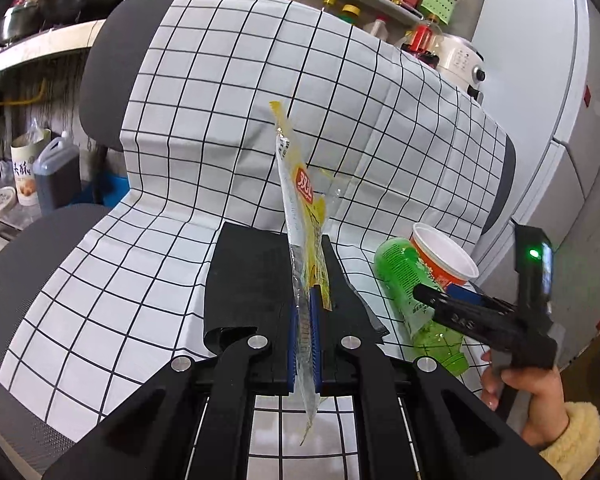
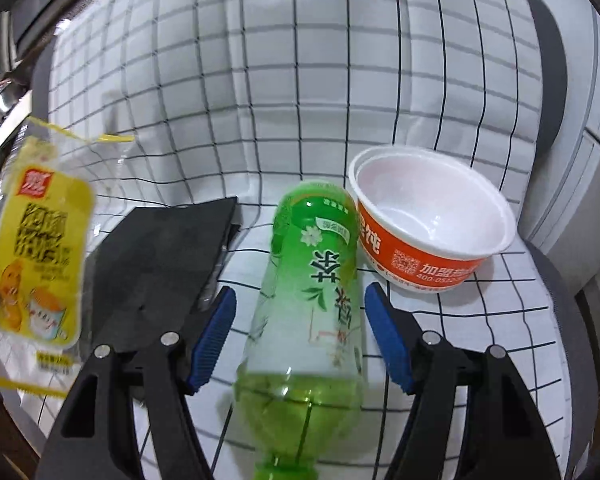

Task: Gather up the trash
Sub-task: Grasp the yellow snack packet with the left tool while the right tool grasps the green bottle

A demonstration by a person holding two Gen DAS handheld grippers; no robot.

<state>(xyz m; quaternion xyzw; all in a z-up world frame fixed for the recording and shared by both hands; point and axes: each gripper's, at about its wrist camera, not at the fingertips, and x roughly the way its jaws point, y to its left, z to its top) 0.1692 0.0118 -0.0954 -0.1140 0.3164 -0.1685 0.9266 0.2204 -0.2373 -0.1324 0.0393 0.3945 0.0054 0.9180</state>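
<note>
- Left wrist view: the left gripper is clamped shut on a clear-and-yellow wrapper, which stands up edgewise between the blue pads above the checked cloth.
- A red tag on the wrapper carries white Chinese characters; they are too warped to read from this side.
- Right wrist view: the wrapper shows flat at the left edge, with a red logo square at the top and large blurred Chinese characters on yellow.
- The right gripper stands open, its pads on either side of a green bottle without touching it.
- The bottle lies on its side on the cloth, cap toward the camera; its label shows a white flower and large green characters ending in 茶.
- An orange-and-white bowl sits upright, touching the bottle's far end; its band reads 馄饨, 加盟 and "400-05…", beside a QR code.
- A hand in a fuzzy yellow sleeve holds the right gripper near the bottle and bowl.
</note>
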